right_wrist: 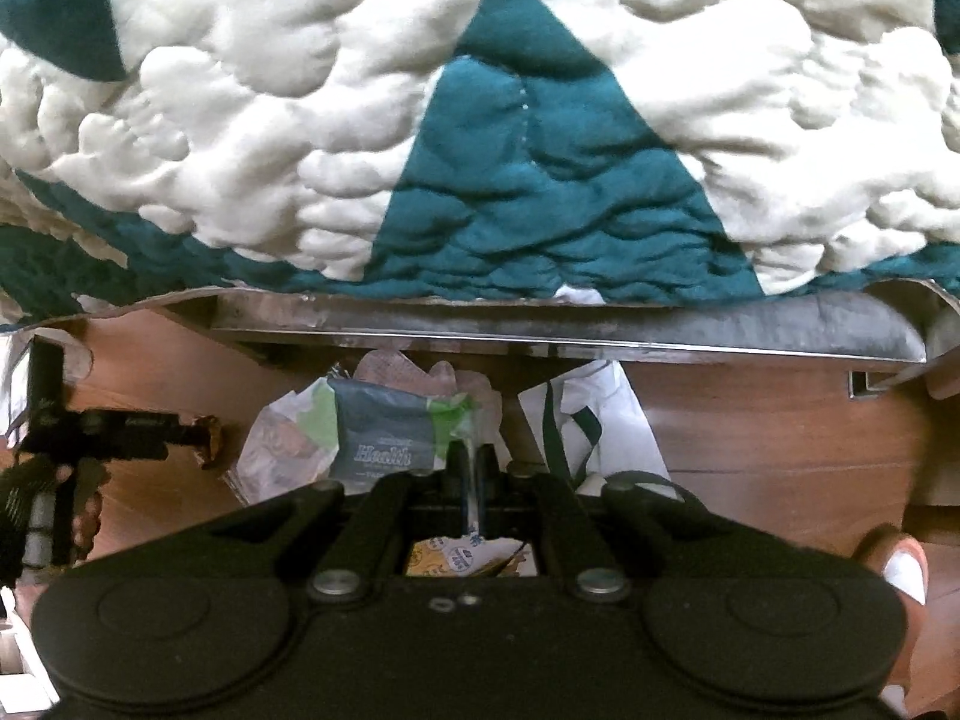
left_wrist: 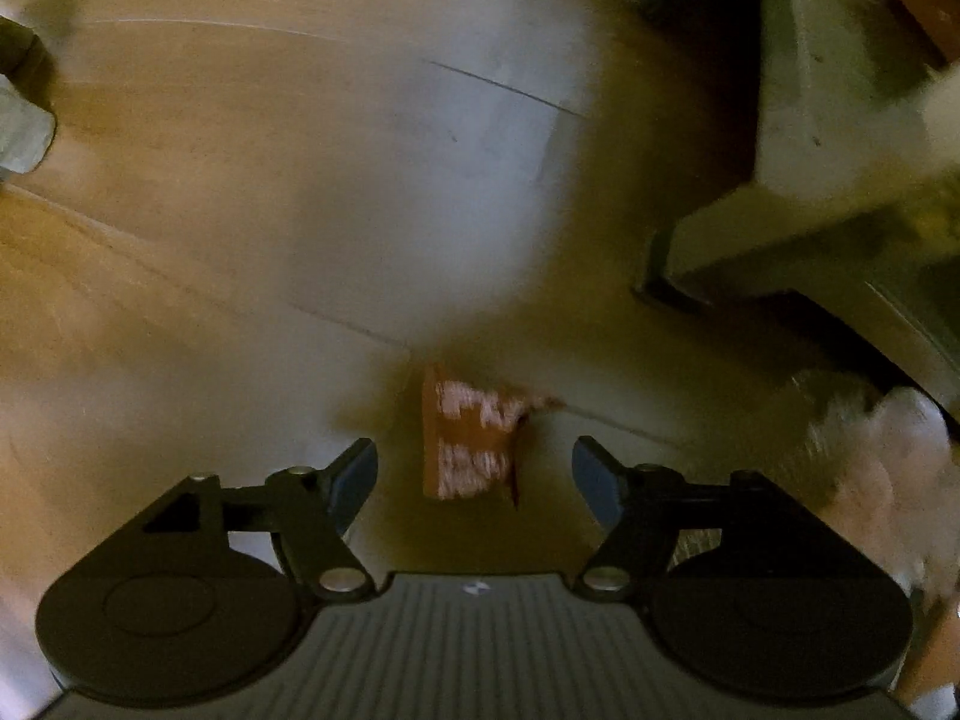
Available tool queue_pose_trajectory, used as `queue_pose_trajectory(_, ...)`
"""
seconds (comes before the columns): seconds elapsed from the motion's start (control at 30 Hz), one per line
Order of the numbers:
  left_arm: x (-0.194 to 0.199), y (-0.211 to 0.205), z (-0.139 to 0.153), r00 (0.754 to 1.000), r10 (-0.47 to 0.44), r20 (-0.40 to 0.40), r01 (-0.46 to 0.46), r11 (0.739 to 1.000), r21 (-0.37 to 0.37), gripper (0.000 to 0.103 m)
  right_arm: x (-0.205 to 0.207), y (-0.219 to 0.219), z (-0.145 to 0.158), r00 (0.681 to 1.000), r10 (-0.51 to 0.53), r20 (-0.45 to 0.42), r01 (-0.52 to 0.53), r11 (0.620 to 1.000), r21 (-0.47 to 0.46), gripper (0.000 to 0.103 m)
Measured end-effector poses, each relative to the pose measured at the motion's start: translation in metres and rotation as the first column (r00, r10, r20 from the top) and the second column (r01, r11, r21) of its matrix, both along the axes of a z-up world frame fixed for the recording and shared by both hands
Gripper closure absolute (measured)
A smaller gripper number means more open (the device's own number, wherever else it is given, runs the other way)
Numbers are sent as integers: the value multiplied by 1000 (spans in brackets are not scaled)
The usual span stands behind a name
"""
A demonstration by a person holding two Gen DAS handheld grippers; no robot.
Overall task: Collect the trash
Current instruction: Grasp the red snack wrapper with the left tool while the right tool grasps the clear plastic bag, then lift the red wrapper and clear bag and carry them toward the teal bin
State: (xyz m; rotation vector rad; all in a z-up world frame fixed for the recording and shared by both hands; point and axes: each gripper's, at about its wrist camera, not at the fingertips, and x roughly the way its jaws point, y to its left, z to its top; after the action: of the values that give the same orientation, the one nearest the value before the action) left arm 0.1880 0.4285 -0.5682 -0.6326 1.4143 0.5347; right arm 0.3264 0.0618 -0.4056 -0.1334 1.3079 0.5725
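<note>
Wrapper (left_wrist: 471, 435) loose on floor (left_wrist: 240, 180) at twelve o'clock between released left tool (left_wrist: 474, 474); right tool (right_wrist: 472, 480) clenched on bag (right_wrist: 576, 414), likely holding it ready.

Wrapper (left_wrist: 471, 438) on floor (left_wrist: 240, 180); quilt (right_wrist: 480, 120) above bag (right_wrist: 372, 426).

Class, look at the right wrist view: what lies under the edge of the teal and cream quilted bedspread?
Under the teal and cream quilted bedspread runs a grey metal bed rail. Below it lie crumpled plastic wrappers on the wooden floor. Anything further beneath the bed is hidden.
</note>
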Motion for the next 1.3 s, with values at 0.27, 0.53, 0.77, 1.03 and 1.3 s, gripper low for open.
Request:
queue_pose_trajectory(0.27,16,-7,-29,995,-67,-67,68,998,19,43,1,1,-2,1000,6,-2,-6,1000,-5,100)
queue_pose_trajectory(0.53,13,-6,-32,998,-41,-54,42,999,16,70,-2,1,-1,1000,12,4,-12,1000,-7,100)
queue_pose_trajectory(0.77,-12,-16,-12,998,-64,-25,65,997,29,73,-5,-3,11,1000,12,25,-11,1000,-25,100)
queue_pose_trajectory(1.03,-15,-71,64,950,-300,85,301,954,-5,73,-16,-26,59,998,-11,66,10,1000,3,100)
queue_pose_trajectory(1.3,23,-142,205,779,-581,236,588,807,48,73,-40,-65,138,988,-58,146,49,997,67,100)
